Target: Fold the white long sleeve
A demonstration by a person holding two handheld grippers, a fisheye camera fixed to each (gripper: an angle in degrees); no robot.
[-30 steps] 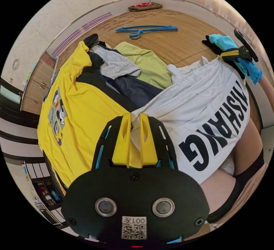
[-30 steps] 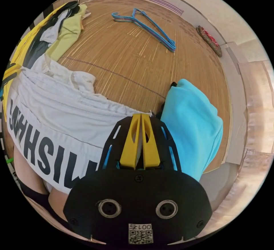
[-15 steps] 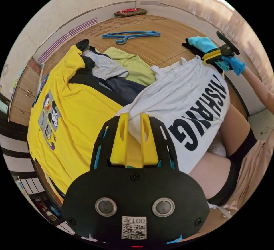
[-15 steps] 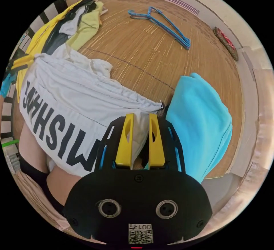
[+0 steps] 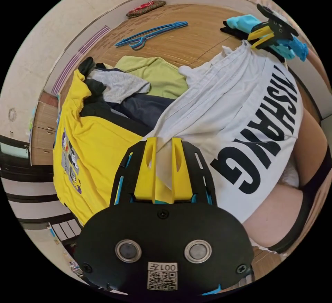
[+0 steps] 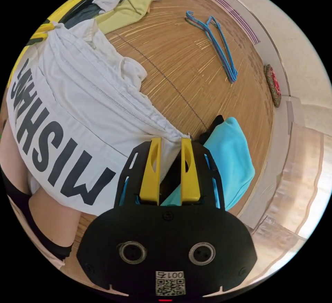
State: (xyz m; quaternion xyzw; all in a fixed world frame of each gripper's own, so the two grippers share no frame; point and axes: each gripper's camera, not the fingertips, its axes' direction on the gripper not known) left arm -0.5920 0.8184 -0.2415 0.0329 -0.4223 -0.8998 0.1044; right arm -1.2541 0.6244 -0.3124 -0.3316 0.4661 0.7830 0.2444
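Observation:
The white long sleeve [image 5: 242, 109] with bold black lettering lies spread across a person's lap [image 5: 280, 213], bunched along its far edge. My left gripper [image 5: 164, 142] is at one corner, jaws parted, with white cloth lying loosely in the gap. At the opposite corner is my right gripper [image 6: 169, 142], also open, with the shirt's [image 6: 86, 102] hem running between its jaws. From the left gripper view, the right gripper [image 5: 256, 38] shows at the shirt's far corner with its yellow fingers [image 5: 258, 33] spread.
A yellow cartoon tee [image 5: 100, 144] and a heap of grey, navy and lime garments [image 5: 145, 85] lie beside the shirt. A folded cyan garment [image 6: 228, 157] sits by the right gripper. Blue hangers [image 6: 218, 47] and a patterned cushion [image 6: 273, 85] rest farther off on the bamboo mat [image 6: 193, 57].
Both grippers went from shut on the shirt's corners to open. The shirt has settled onto the lap. Both cameras shifted and rolled a little.

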